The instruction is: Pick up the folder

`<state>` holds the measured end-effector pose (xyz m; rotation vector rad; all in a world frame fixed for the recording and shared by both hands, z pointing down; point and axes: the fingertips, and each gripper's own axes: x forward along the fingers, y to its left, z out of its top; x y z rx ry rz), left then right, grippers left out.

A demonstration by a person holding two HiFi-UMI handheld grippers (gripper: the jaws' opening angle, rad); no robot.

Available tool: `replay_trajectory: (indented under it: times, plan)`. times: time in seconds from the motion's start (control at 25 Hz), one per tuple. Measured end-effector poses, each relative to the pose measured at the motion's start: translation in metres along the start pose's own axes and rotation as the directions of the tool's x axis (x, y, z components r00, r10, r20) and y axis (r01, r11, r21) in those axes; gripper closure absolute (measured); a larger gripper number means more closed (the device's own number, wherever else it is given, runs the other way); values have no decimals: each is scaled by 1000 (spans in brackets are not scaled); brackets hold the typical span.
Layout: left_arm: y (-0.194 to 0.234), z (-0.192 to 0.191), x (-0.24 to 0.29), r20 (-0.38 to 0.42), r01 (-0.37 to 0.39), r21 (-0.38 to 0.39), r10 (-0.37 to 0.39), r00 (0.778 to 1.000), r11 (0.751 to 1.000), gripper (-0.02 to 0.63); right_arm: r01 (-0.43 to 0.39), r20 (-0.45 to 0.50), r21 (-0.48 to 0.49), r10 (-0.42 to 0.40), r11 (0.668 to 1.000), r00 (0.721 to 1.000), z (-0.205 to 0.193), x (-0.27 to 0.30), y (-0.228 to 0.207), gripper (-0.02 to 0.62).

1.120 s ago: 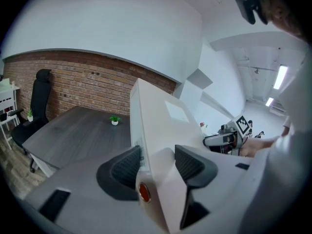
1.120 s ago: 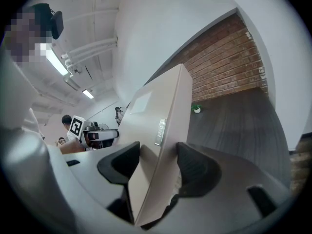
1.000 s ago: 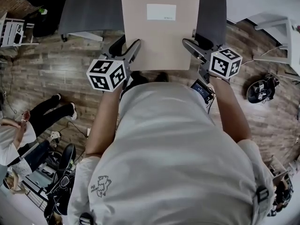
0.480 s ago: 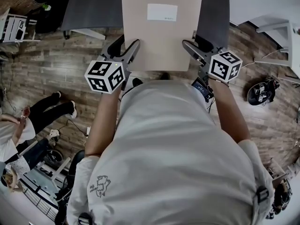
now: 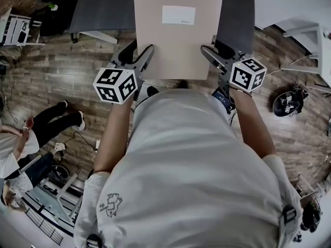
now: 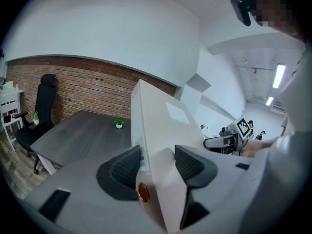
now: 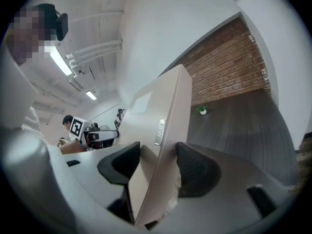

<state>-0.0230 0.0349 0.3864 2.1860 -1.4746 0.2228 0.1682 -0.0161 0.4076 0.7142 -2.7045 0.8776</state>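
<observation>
A beige folder [image 5: 178,30] with a white label hangs in the air over the near edge of the dark grey table [image 5: 103,6]. It is held flat between both grippers. My left gripper [image 5: 140,49] is shut on the folder's left edge near the corner closest to me. In the left gripper view the folder [image 6: 161,126] stands edge-on between the pads of that gripper [image 6: 158,165]. My right gripper [image 5: 213,46] is shut on the right edge. The right gripper view shows the folder [image 7: 156,116] clamped in this gripper [image 7: 158,167] too.
A small potted plant [image 6: 119,124] stands on the table by the brick wall, and a black office chair [image 6: 44,101] is at its end. White furniture [image 5: 310,35] is at right and a white shelf [image 5: 13,30] at left. A seated person [image 5: 51,123] and a dark object [image 5: 288,99] are on the floor.
Both grippers have shifted slightly with the folder still clamped between them. The person on the floor at the left has moved.
</observation>
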Motion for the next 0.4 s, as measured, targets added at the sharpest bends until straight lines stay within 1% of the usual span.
replay_trajectory:
  times: [0.4]
  plan:
    - [0, -3, 1, -1, 5, -9, -5, 1000, 1000, 370, 5, 3, -3, -5, 1000, 1000, 0, -2, 0, 354]
